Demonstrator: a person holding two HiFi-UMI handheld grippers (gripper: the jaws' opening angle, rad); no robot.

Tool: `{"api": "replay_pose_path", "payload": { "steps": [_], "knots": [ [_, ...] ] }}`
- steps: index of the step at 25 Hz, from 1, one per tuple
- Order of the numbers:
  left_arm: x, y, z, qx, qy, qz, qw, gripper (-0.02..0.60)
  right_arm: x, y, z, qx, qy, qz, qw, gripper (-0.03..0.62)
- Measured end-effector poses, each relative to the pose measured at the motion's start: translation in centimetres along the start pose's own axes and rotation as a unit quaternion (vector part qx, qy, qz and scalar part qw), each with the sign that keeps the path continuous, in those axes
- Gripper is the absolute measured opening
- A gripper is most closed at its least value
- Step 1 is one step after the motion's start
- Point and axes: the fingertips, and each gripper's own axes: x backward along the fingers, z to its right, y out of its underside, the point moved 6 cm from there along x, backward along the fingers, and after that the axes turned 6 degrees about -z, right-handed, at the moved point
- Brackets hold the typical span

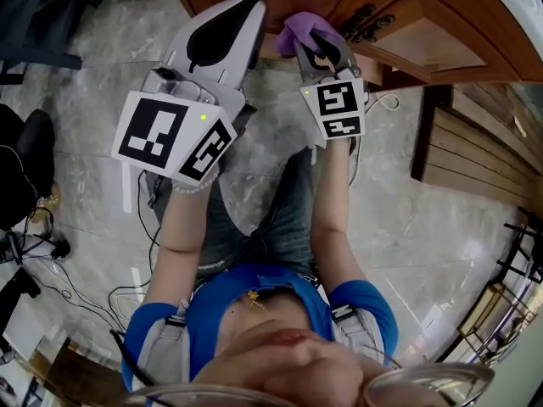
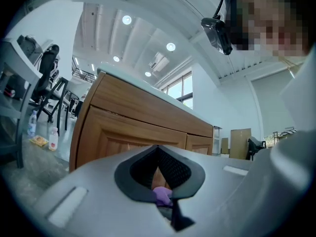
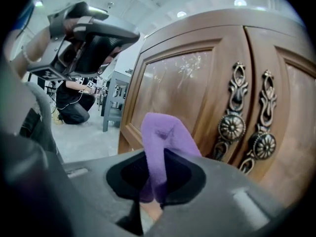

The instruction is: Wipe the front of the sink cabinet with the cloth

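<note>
Right gripper view: right tool (image 3: 159, 158) clamps cloth (image 3: 167, 132); cabinet (image 3: 182, 83) near.

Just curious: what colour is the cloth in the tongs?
Purple cloth; clearest in the right gripper view.

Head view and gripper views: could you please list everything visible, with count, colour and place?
cloth: one, purple, in the right gripper, near the cabinet door.
cabinet: one, brown wood, ahead of both grippers.
door handles: two, dark ornate metal, side by side where the doors meet.
floor: grey marbled tile.
office chair: one, black, head view's left edge.
left gripper: white-grey, jaws shut.
right gripper: grey, shut on the cloth.
</note>
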Motion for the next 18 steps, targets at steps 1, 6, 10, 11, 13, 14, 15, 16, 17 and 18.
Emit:
{"api": "replay_pose_path", "payload": {
  "steps": [1, 6, 10, 11, 13, 14, 15, 16, 17, 18],
  "knots": [
    [-0.1, 0.1, 0.1, -0.002, -0.002, -0.003, 1.0, 0.0, 0.1, 0.3, 0.2, -0.003, 0.0, 0.0, 1.0, 0.061],
    [0.4, 0.9, 0.9, 0.01, -0.005, -0.021, 0.9997, 0.0, 0.3, 0.5, 0.3, 0.0, -0.007, 0.004, 1.0, 0.061],
    [1.6, 1.9, 1.8, 0.016, -0.001, -0.03, 0.9994, 0.0, 2.3, 1.0, -0.6, -0.002, -0.026, 0.019, 0.999, 0.061],
    [2.1, 2.0, 1.8, 0.019, -0.003, -0.028, 0.9994, 0.0, 3.1, 1.1, -0.9, -0.002, -0.031, 0.025, 0.999, 0.061],
    [3.3, 1.4, 2.0, 0.015, -0.019, -0.027, 0.9993, 0.0, 5.0, 1.0, -1.1, -0.001, -0.038, 0.037, 0.999, 0.061],
    [3.9, 0.7, 2.3, 0.003, -0.029, -0.028, 0.9992, 0.0, 6.1, 0.8, -0.9, -0.002, -0.038, 0.044, 0.998, 0.061],
    [4.2, -0.1, 2.7, -0.019, -0.039, -0.03, 0.9986, 0.0, 7.3, 0.7, -0.5, -0.008, -0.035, 0.053, 0.998, 0.061],
    [4.6, -0.7, 3.2, -0.048, -0.048, -0.033, 0.9972, 0.0, 8.4, 0.7, 0.0, -0.017, -0.028, 0.061, 0.998, 0.061],
    [5.0, -1.1, 3.5, -0.075, -0.057, -0.036, 0.9949, 0.0, 9.4, 0.9, 0.4, -0.029, -0.018, 0.068, 0.997, 0.061],
    [5.5, -1.2, 3.7, -0.093, -0.065, -0.038, 0.9928, 0.0, 10.2, 1.1, 0.6, -0.043, -0.006, 0.075, 0.996, 0.061]
  ]
}}
